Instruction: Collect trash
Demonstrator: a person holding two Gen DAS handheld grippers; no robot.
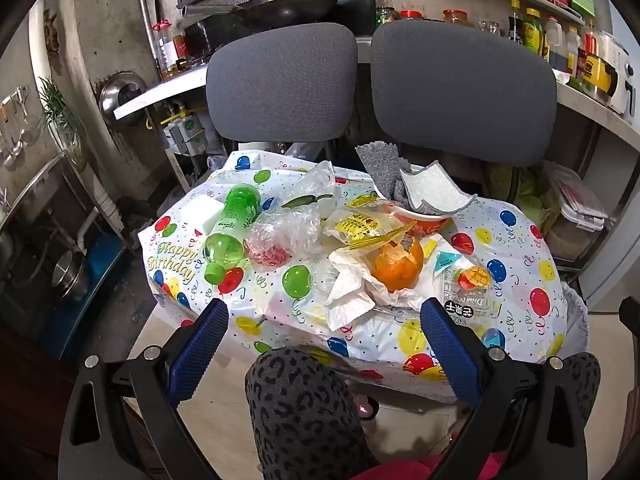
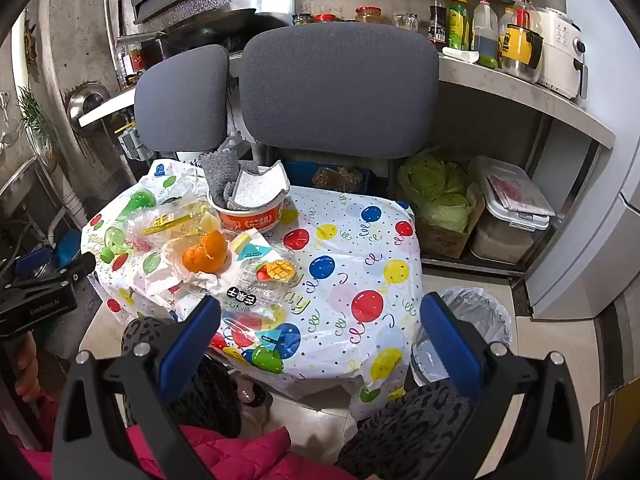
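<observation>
left gripper: its 2 blue fingers stand wide apart with nothing between them, held over the person's knee just short of the near edge of the bench.
right gripper: fingers also spread wide and holding nothing; it hangs over the near right part of the bench.
bench: a small table under a balloon-print birthday cover; the trash sits bunched on its left half, while the right half shows only the cover.
trash nearest the fingers: a clear dried-mango packet, crumpled white tissue and an orange peel lying against each other.
trash further out: a green plastic bottle on its side, crumpled clear film, a yellow wrapper and an orange instant-noodle bowl with grey cloths standing in it.
bin: a lined basket on the floor just right of the bench; as far as its mouth shows, I see no trash inside.
done: nothing, by my reading; every piece lies on the bench.
left: all of it; each item needs picking up and carrying to the bin, probably starting with the packet or tissue closest to the fingers.
</observation>
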